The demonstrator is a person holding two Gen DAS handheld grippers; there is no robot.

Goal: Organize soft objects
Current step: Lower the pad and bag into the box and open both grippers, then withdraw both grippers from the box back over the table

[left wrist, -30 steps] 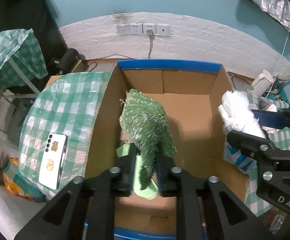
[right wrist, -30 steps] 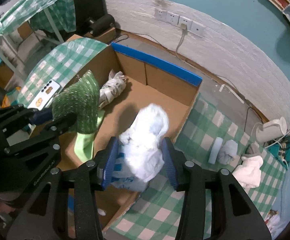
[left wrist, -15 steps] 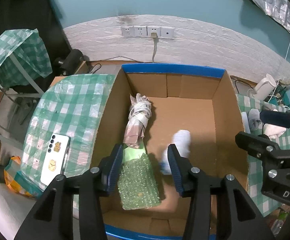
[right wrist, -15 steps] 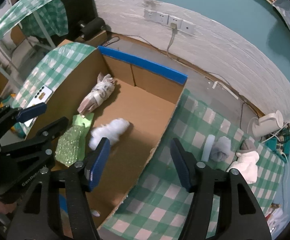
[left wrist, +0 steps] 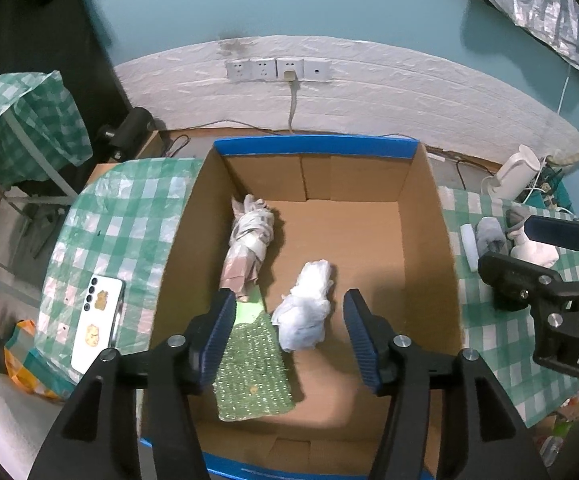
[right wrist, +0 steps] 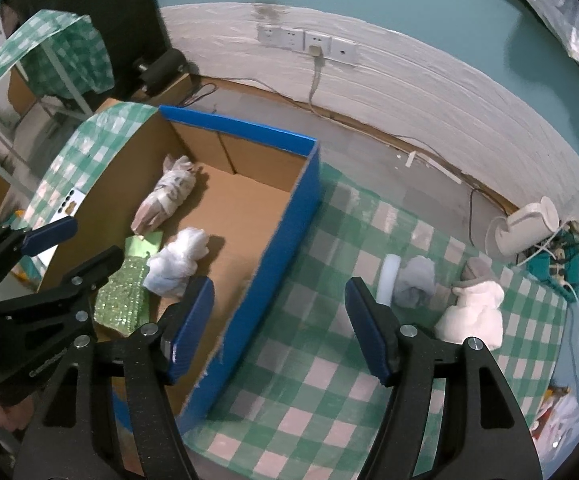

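Left wrist view: both claws opening, nothing held

Left claw [left wrist: 289, 332] hangs above the box [left wrist: 425, 232], jaws parting, clear of the green pad [left wrist: 255, 364] and white bundle [left wrist: 307, 308] lying on the box floor. Right claw [right wrist: 279, 324] widens over the box's blue edge and checked desk [right wrist: 329, 360], empty

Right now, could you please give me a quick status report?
Left gripper and right gripper opening, both empty. Green sparkly cloth and white bundle lie in cardboard box. Nothing in the way.

Brown cardboard box [left wrist: 421, 240] with blue rim, sparkly green pouch [left wrist: 255, 364], white bundle [left wrist: 307, 308] (crumpled), green-and-white checked cloth [right wrist: 329, 320] on the surface, teal wall [left wrist: 289, 0]
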